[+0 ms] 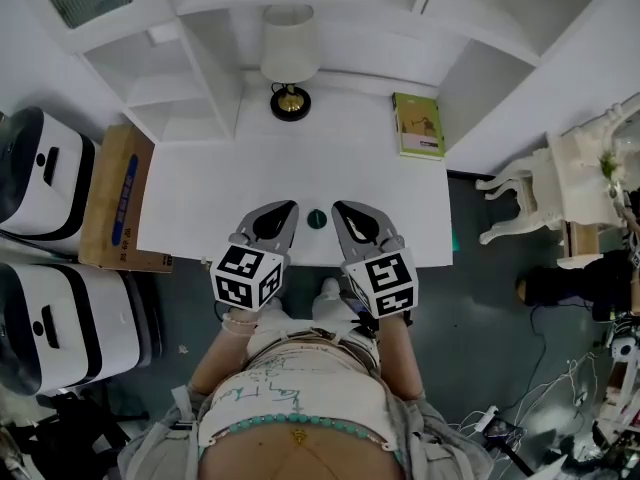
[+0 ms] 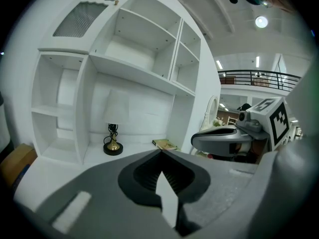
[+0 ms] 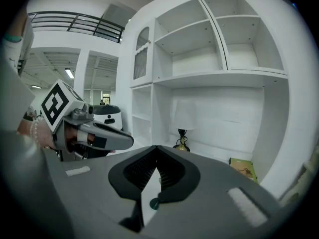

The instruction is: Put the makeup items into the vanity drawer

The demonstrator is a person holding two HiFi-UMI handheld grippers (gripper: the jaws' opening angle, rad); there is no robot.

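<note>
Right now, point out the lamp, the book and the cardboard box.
lamp point(image 1: 290, 43), head view, on the shade.
book point(image 1: 418, 125), head view, middle of the cover.
box point(image 1: 112, 203), head view, on its upper face.

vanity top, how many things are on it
2: a lamp at the back centre, a green book at the back right. The left gripper and right gripper overlap the front edge, so more may be hidden.

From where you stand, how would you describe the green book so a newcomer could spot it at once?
Start at the white vanity top under the shelves. In its back right corner, as the head view shows it, the book lies flat. It is light green and rectangular, unlike the upright lamp with its white shade.
</note>
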